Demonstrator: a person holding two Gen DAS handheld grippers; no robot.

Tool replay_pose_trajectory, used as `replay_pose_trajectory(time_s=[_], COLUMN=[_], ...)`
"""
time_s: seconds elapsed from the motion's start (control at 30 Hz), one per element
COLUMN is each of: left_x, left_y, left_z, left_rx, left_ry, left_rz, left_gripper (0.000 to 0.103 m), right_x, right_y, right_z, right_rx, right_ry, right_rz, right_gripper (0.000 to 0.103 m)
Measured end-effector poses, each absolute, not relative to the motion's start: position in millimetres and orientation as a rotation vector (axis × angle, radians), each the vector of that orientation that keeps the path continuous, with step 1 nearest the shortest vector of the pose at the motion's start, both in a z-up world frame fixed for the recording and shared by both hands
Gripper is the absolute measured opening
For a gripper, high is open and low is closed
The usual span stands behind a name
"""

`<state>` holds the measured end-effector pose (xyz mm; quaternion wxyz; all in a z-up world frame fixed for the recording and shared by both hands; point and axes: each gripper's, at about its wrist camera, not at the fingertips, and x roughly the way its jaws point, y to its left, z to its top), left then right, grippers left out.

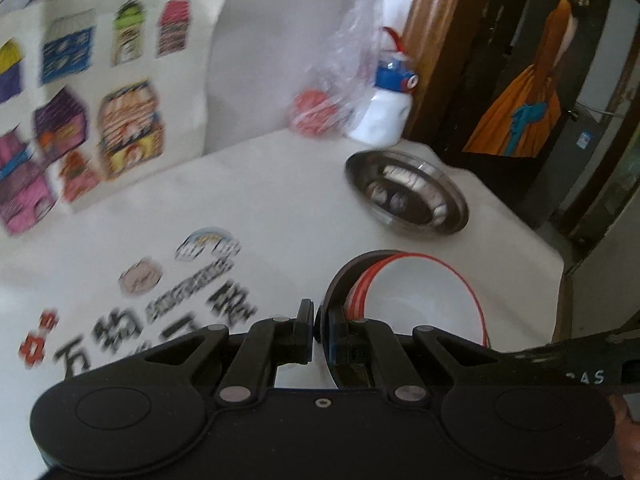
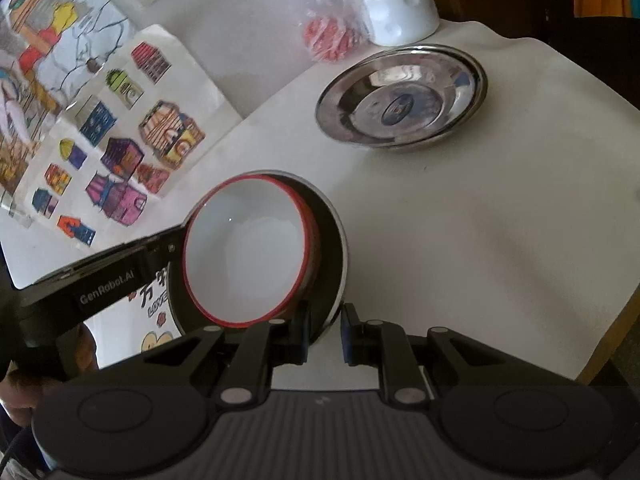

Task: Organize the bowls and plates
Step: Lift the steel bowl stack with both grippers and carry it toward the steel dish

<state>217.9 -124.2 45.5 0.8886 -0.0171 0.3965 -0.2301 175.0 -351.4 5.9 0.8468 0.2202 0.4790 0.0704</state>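
A white bowl with a red rim (image 2: pixel 248 256) sits inside a steel plate (image 2: pixel 334 240); both are tilted and held off the table. My left gripper (image 1: pixel 320 330) is shut on the plate's rim (image 1: pixel 332 292), with the bowl (image 1: pixel 420 304) to its right. My right gripper (image 2: pixel 325 334) has the plate's near rim between its fingers, with a small gap showing, so I cannot tell whether it grips. A second steel plate (image 2: pixel 402 96) lies flat on the white table near the far right corner; it also shows in the left wrist view (image 1: pixel 408 196).
A white bottle with a blue cap (image 2: pixel 396 4) and a plastic bag with red contents (image 2: pixel 332 36) stand behind the flat plate. Sheets of coloured drawings (image 2: pixel 120 128) cover the table's left side. The table edge (image 2: pixel 612 320) runs along the right.
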Motion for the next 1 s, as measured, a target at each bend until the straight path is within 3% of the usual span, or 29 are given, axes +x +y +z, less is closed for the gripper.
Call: replay_pose_trajectory(time_s=[0.53,1.0], left_x=[254,265], left_y=[-171,-180], left_z=[38,52], left_rx=[0.004,-0.021], left_ry=[0.807,0.765], left_rz=[-0.504,-0.509], left_gripper=[0.009,0.008], right_x=[191,201], right_y=[-375,-389], right_z=[-12,23], right_rx=[0.502,0.461], right_ry=[1.039,0.96], right_rz=[0.137,0.099], right_gripper=[0.018,0.019])
